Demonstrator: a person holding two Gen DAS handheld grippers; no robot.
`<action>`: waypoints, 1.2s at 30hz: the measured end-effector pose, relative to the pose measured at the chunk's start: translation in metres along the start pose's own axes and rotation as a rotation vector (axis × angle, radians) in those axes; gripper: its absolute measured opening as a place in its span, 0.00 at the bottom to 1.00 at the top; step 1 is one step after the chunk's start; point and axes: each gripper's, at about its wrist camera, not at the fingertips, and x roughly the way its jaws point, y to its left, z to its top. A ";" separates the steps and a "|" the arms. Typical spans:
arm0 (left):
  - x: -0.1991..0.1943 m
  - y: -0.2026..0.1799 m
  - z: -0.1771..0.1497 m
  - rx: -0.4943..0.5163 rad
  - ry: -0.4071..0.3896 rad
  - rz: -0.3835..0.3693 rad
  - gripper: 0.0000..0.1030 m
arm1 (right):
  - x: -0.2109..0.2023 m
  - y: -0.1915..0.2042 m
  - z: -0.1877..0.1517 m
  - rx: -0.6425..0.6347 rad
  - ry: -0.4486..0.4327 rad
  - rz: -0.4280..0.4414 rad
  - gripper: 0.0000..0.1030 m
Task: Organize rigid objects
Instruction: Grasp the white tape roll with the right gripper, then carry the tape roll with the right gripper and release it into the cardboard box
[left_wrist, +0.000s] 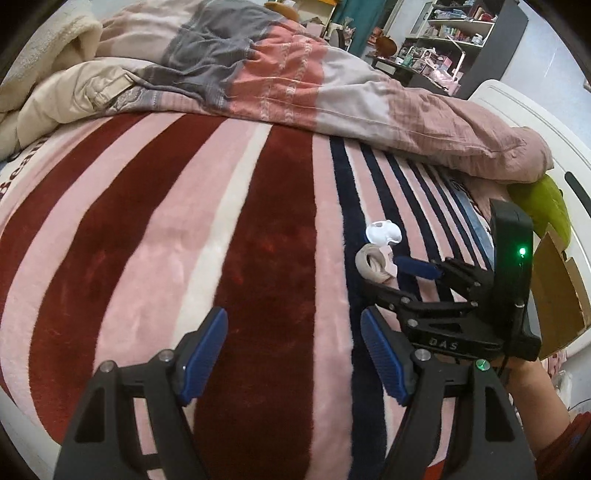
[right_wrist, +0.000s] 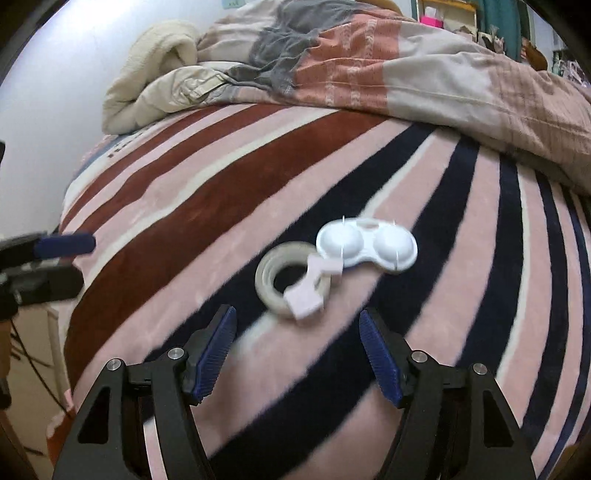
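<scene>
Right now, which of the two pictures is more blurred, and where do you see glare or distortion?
Right wrist view: more blurred; the tape roll and the left gripper at the frame edge are smeared, and the white twin-dome case is bright but readable. Left wrist view: sharper; the case glares nearly white. Both views: fisheye bends the striped blanket into a bulge, with dark corners.

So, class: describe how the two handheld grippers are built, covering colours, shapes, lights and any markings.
Both grippers, left and right, have black angular frames with triangular cut-outs, silver pivot bolts and ribbed blue finger pads. The right one's body shows raised "DAS" lettering, a green light and a thin black cable.
</scene>
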 end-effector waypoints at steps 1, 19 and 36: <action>-0.002 -0.001 0.001 -0.001 -0.002 -0.002 0.70 | 0.001 0.001 0.002 -0.006 -0.001 -0.007 0.64; -0.062 -0.145 0.010 0.138 -0.040 -0.287 0.64 | -0.175 0.034 -0.032 -0.153 -0.253 0.067 0.41; -0.036 -0.330 0.020 0.415 0.051 -0.410 0.32 | -0.281 -0.069 -0.087 0.006 -0.351 -0.145 0.41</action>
